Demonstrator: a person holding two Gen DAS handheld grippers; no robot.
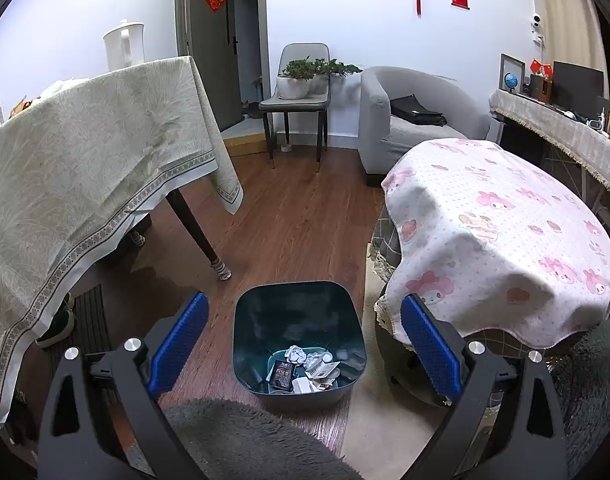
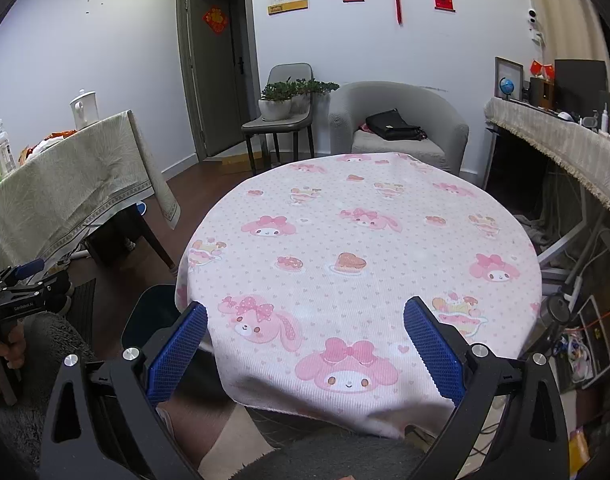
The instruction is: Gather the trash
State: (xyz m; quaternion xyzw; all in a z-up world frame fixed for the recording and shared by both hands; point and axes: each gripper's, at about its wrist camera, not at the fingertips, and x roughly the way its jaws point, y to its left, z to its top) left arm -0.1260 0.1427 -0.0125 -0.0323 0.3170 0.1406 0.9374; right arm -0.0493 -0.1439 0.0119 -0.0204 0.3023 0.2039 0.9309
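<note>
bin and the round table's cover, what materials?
Bin: looks like molded plastic, dark teal; smooth, softly glossy walls and rounded corners. Cover: woven fabric, matte, pink cartoon print; fine ribbed texture, and it drapes in soft folds over the edge.

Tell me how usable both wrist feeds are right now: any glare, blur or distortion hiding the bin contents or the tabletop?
Left wrist: sharp, evenly lit; the bin interior is dark, yet the crumpled paper inside reads clearly. Right wrist: pink tablecloth in focus, no glare. Both views: strong fisheye bending, black corner vignetting.
</note>
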